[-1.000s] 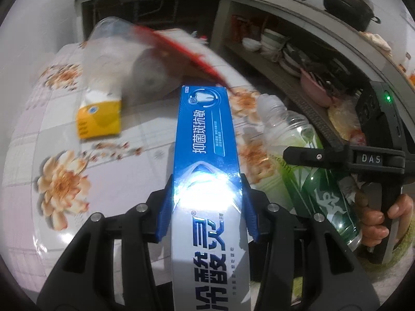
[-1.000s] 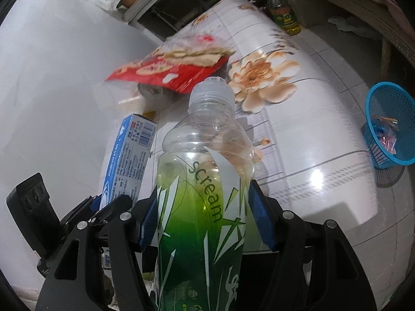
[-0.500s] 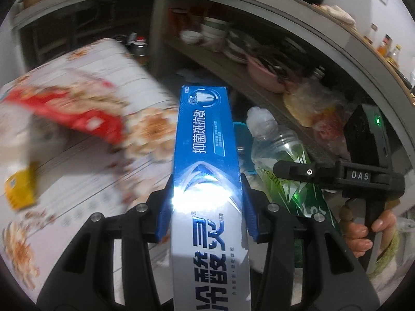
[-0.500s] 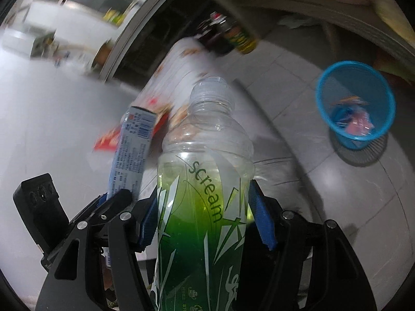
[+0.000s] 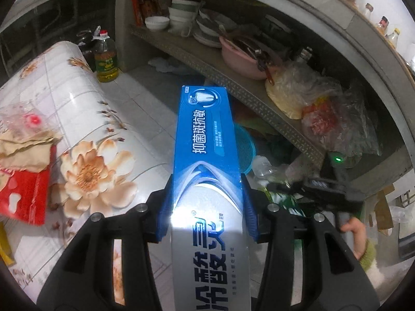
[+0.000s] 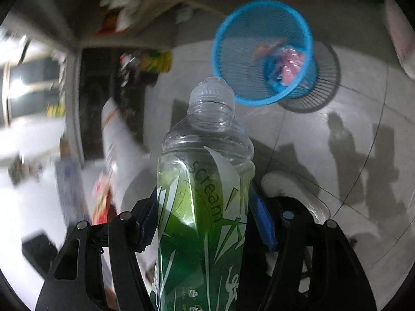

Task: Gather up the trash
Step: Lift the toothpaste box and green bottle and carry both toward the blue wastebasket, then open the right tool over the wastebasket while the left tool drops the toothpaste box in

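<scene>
Left gripper (image 5: pixel 206 216) clamps the toothpaste box (image 5: pixel 206 155); right gripper (image 6: pixel 205 223) clamps the green bottle (image 6: pixel 205 194). Blue basket (image 6: pixel 262 51) sits on the floor at 1 o'clock of the bottle cap. Centre each item over the rim before releasing, bottle first.

a home kitchen

stacked bowls (image 5: pixel 179 15) and a pink basin (image 5: pixel 243 57) fill a shelf (image 5: pixel 233 83) under a counter, a cooking oil bottle (image 5: pixel 105 59) stands on the tiled floor (image 6: pixel 350 134), left of it a flowered tablecloth (image 5: pixel 85 119).
</scene>
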A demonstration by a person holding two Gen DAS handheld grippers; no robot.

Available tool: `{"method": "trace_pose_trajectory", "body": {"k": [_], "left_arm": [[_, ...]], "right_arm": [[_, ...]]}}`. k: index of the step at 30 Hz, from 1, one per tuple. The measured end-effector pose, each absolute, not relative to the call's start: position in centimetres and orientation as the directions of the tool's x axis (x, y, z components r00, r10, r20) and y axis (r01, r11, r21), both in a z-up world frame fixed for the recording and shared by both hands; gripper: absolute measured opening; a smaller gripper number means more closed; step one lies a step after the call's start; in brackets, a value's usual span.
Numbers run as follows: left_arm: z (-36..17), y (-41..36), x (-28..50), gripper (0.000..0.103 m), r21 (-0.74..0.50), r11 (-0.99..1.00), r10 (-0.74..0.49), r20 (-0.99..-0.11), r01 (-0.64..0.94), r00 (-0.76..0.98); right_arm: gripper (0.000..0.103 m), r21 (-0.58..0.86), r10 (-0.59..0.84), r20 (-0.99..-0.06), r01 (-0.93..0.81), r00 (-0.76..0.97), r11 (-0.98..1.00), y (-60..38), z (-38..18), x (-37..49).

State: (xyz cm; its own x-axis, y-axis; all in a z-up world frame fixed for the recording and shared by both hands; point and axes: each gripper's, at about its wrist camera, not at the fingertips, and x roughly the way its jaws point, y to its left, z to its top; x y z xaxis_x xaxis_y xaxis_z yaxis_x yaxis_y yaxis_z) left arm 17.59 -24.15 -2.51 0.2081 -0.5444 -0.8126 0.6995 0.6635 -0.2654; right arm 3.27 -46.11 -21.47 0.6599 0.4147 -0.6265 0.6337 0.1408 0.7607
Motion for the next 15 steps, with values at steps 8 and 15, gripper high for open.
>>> {"method": "trace_pose_trajectory", "body": {"k": [8, 15], "left_arm": [[-4.0, -25.7, 19.9, 0.044, -0.258, 0.681, -0.508, -0.841, 0.685, 0.188], [-4.5, -27.2, 21.1, 0.044, -0.23, 0.689, -0.475, -0.86, 0.687, 0.188]], "right_arm": [[0.063, 0.672, 0.334, -0.678, 0.736, 0.655, -0.079, -52.1, -29.4, 9.0], [0.07, 0.594, 0.261, -0.73, 0.775, 0.631, -0.215, -55.9, -34.1, 11.0]]}}
